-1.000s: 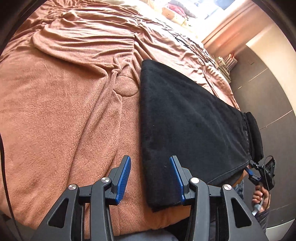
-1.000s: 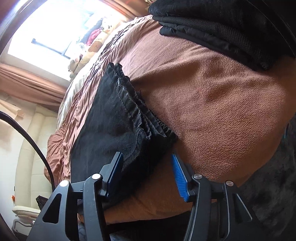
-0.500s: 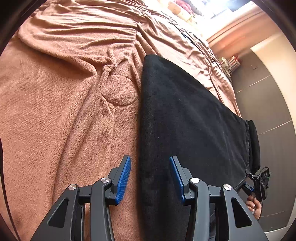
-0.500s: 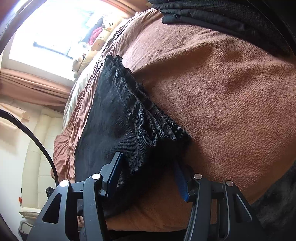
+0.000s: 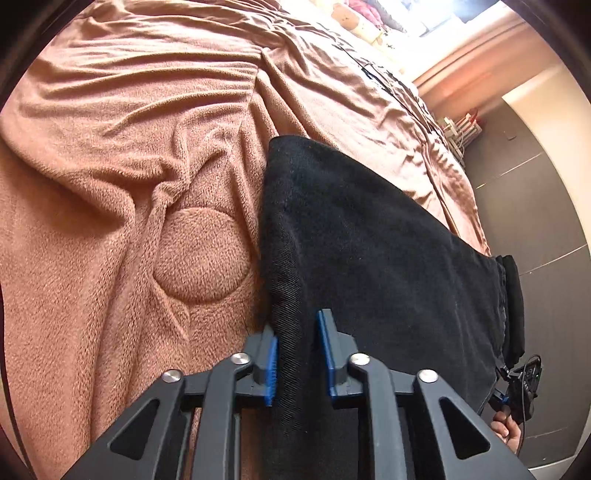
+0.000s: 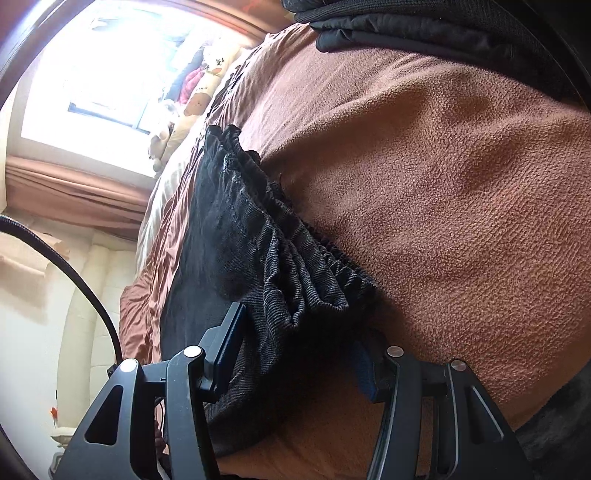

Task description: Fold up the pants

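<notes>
**Left jaws closing on trouser hem edge**

Since the earlier frame, the left gripper (image 5: 297, 354) has advanced over the hem end of the black woven pants (image 5: 369, 240), and its blue pads are closing on a raised ridge of cloth between them. Pants lie flat lengthwise on the rumpled brown fleece blanket (image 5: 129, 184). Right gripper (image 6: 295, 354) straddles the gathered elastic waistband (image 6: 295, 266), fingers apart, cloth between them; pad contact cannot be confirmed. A folded black garment (image 6: 406, 29) rests beyond.

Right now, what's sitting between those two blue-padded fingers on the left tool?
The hem edge of the black pants, bunched between the closing fingers; the left wrist view shows it.
</notes>
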`<state>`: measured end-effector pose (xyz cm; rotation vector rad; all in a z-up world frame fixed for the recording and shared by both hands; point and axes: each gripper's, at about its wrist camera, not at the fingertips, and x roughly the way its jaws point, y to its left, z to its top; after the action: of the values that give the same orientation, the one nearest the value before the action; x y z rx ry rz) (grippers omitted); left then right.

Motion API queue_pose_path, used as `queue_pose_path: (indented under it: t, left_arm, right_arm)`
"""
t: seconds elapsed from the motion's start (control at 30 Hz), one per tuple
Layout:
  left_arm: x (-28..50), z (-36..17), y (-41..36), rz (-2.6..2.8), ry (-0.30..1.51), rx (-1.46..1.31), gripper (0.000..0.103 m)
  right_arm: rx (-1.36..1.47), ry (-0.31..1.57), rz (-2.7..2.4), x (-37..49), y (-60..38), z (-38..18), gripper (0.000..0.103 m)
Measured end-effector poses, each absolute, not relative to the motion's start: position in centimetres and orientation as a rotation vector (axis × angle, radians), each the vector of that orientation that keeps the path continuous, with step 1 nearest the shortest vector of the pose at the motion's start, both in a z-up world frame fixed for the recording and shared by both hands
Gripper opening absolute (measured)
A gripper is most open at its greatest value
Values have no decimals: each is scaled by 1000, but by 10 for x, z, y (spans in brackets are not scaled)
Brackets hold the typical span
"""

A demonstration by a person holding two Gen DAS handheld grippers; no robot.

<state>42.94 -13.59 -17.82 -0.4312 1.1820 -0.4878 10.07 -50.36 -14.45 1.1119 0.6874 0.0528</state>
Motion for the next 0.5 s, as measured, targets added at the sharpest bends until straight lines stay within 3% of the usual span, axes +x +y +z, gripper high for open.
queue_pose_path:
  t: [0.03, 0.23, 0.5]
  left_arm:
    - [430, -176, -136, -487, 1176, -427, 8]
    - [419, -155, -131, -477, 1102, -394, 6]
    - [417, -123, -123, -476, 1061, -386, 6]
  right_arm:
    - [1105, 689, 48, 100, -504, -143, 49]
    - [1058, 679, 44, 98, -498, -132, 29]
    - [1049, 662, 58, 94, -495, -115, 24]
